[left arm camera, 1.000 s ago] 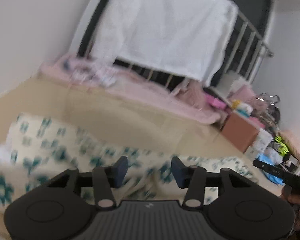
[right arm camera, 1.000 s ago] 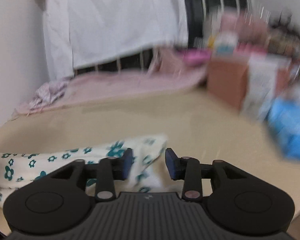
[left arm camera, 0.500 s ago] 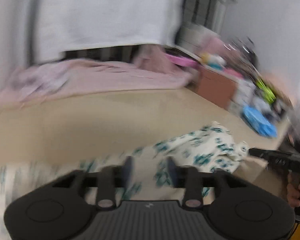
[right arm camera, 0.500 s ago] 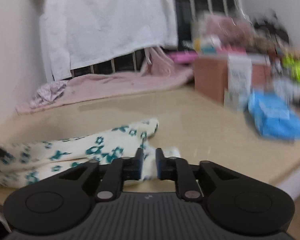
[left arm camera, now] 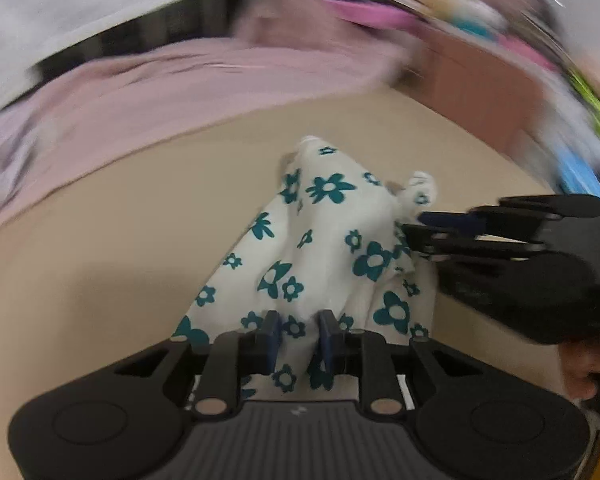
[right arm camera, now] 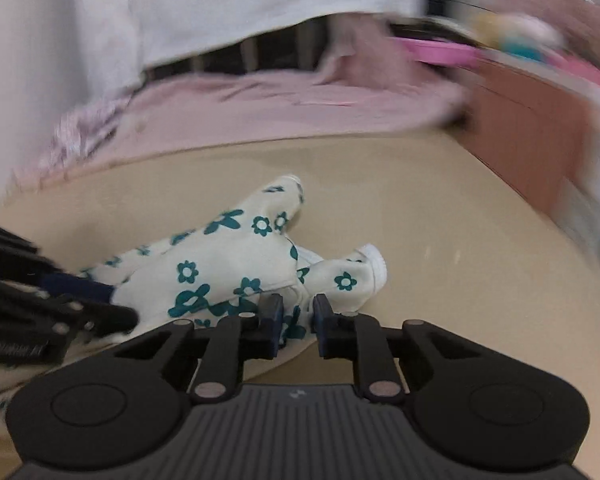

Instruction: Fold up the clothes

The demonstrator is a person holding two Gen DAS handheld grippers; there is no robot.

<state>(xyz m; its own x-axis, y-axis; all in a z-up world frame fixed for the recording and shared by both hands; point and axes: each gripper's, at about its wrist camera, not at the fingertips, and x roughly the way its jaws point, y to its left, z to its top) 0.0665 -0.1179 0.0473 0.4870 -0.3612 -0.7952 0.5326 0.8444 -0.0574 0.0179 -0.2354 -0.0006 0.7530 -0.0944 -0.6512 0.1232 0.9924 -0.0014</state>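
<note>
Left wrist view puts my left gripper [left arm camera: 299, 334] nearest: matte black plastic, ribbed body, two dark blue pads. Its jaws have just been closing, and a gathered fold of the floral garment [left arm camera: 332, 248] sits pinched between the pads, so I read it as clamped on the cloth. The garment is soft, cream-white knit printed with teal flowers, bunched into a rumpled peak that rises away from me over the smooth beige table [left arm camera: 100, 260]. From the right edge my right gripper [left arm camera: 414, 226] reaches in sideways, its fingers nearly together on the garment's far edge; a bit of my hand [left arm camera: 580, 372] shows under it, cut off by the frame.

From the right wrist view, the right gripper [right arm camera: 297, 322] has its blue pads close together with a thin fold of the same fabric [right arm camera: 228, 272] running between them, gripped. A white ribbed cuff [right arm camera: 374, 266] sticks out to the right of it. My left gripper [right arm camera: 100, 304] enters at the left, mostly cropped.

Farther off, everything smears with motion: a pink blanket [right arm camera: 280, 108] lying in soft folds along the table's far edge, a reddish-brown box [right arm camera: 532, 132] on the right, white cloth [right arm camera: 220, 4] hanging behind. The small coloured items above the box are too blurred to name.
</note>
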